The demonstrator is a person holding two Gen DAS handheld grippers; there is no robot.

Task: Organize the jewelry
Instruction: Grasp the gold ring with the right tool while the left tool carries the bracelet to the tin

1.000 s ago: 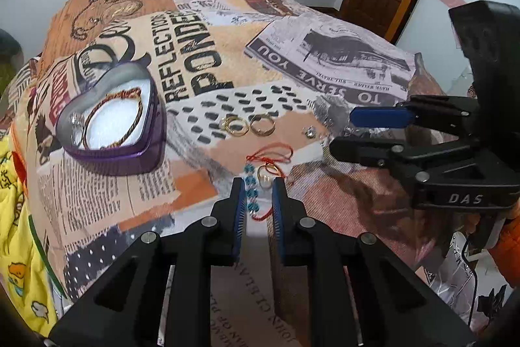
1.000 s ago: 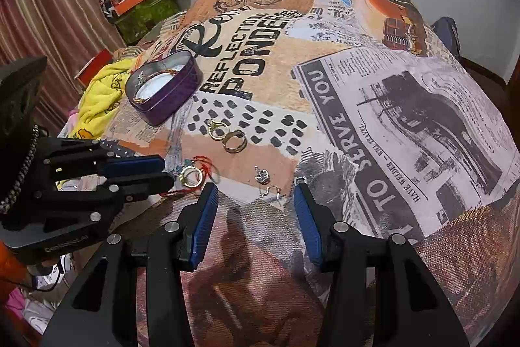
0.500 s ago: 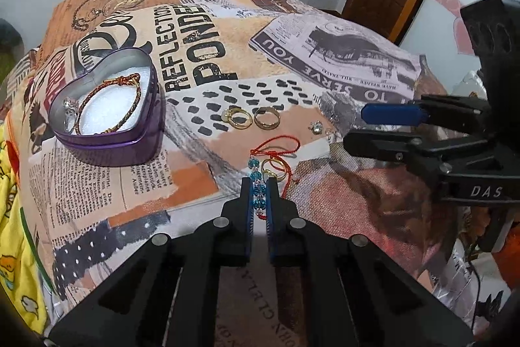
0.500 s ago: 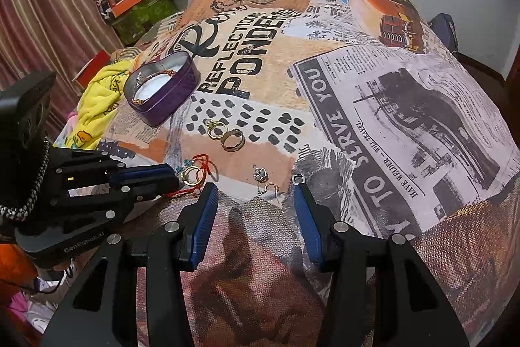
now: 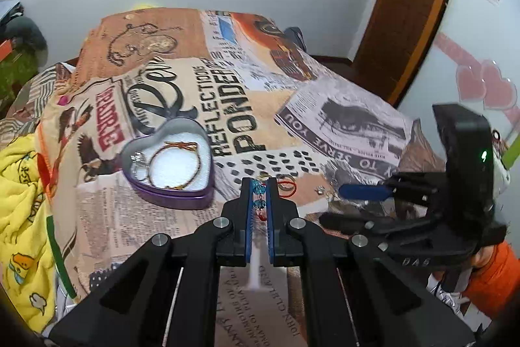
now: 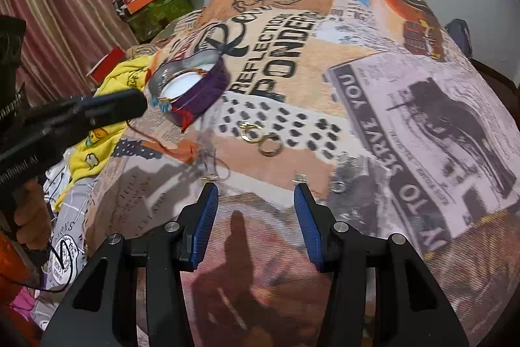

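Left gripper [image 5: 259, 186]: jaws clamped on the blue-beaded bracelet [image 5: 258, 187], which hangs clear of the bedspread [image 5: 156, 233] with its red cord [image 6: 186, 118] trailing.
Right gripper [image 6: 253, 197]: fingers parted, nothing between them; body marked "DAS".
Heart-shaped tin [image 5: 169, 165]: purple, toward the bedspread's left edge, holding a gold bangle [image 5: 175, 163].
Gold rings [image 6: 261, 137]: two, touching, mid-bedspread.
Printed text: "REFLECTIONS", "PONDER", "TO SERVE YOU", "JOHN CLELAND".
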